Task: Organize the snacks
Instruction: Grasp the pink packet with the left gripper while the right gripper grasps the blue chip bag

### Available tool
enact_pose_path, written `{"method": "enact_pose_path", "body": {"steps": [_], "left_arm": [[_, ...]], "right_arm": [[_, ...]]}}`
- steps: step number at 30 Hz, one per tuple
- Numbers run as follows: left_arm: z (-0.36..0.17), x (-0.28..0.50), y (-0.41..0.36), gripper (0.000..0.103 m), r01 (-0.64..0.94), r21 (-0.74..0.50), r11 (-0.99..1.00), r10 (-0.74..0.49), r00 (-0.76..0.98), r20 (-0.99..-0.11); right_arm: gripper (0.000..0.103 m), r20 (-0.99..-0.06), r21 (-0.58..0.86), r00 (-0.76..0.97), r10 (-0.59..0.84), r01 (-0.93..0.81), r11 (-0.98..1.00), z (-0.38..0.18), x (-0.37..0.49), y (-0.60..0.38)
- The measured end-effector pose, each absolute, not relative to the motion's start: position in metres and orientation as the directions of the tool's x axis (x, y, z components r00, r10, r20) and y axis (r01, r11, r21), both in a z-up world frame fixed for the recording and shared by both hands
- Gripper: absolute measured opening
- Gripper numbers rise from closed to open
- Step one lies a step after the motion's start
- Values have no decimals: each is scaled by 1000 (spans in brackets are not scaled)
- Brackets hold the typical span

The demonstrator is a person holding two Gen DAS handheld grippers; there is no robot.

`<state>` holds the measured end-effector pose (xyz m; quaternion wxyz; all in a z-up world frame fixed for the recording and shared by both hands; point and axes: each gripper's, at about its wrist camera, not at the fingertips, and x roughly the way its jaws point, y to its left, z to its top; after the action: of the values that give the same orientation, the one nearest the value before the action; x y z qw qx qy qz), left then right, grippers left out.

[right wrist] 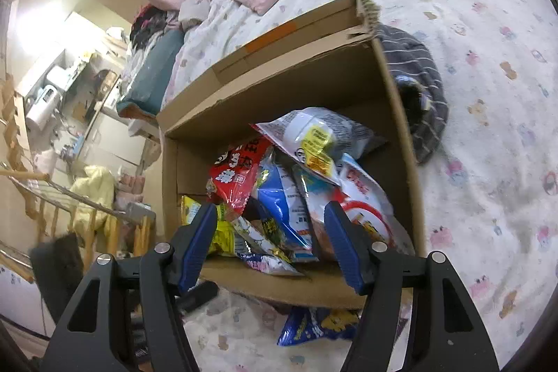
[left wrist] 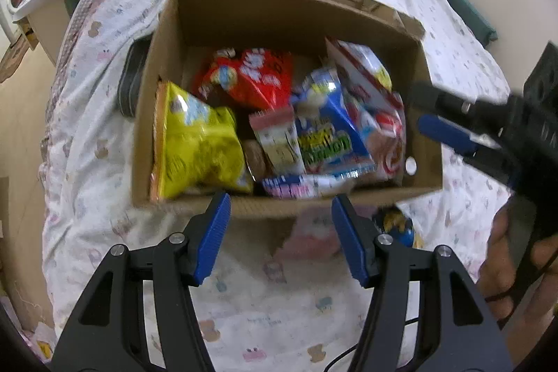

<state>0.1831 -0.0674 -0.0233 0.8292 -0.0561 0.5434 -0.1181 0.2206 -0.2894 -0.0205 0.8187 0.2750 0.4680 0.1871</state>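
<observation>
Left gripper [left wrist: 280, 201]: jaws stood apart with nothing between them; blue pads hung over the near wall of the cardboard box [left wrist: 289, 208].
Right gripper [right wrist: 268, 210]: jaws likewise apart and empty, poised above the near edge of the box; in the left wrist view it entered from the right, above the box's right wall, with a hand [left wrist: 502, 264] below it.
Cardboard box: open-topped, resting on the bed [left wrist: 104, 135], which was covered with a white printed sheet; far flap upright.
Snacks in box: a loose pile. Yellow bag [left wrist: 198, 142] leaned against the left wall; red bag [left wrist: 258, 79] lay toward the back; blue bag [left wrist: 327, 124] sat in the middle; a red-and-white bag [left wrist: 387, 128] lay against the right wall. A small pink-topped packet [left wrist: 279, 138] stood between yellow and blue.
Top of pile: a white and grey bag with yellow label [right wrist: 321, 135] lay tilted over the others.
Snack outside box: a blue and yellow packet [right wrist: 317, 325] lay on the sheet just in front of the near wall.
Beside box: a grey striped cloth [right wrist: 418, 75] lay bunched against the right wall.
Image quality: left wrist view blurred; print on packets not legible.
</observation>
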Motion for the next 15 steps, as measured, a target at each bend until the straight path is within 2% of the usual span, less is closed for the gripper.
{"method": "enact_pose_path", "body": {"steps": [6, 7, 9, 15], "left_arm": [[-41, 157, -88, 67, 165, -201, 966, -250, 371, -894], [-44, 156, -91, 72, 167, -193, 967, -243, 374, -895], [-51, 156, -99, 76, 178, -160, 971, -217, 374, -902], [-73, 167, -111, 76, 158, -142, 977, -187, 323, -928]], "right_arm": [[67, -661, 631, 510, 550, -18, 775, -20, 200, -315], [67, -661, 635, 511, 550, -10, 773, -21, 197, -319], [67, -661, 637, 514, 547, 1, 771, -22, 193, -326], [67, -670, 631, 524, 527, 28, 775, -25, 185, -347]]}}
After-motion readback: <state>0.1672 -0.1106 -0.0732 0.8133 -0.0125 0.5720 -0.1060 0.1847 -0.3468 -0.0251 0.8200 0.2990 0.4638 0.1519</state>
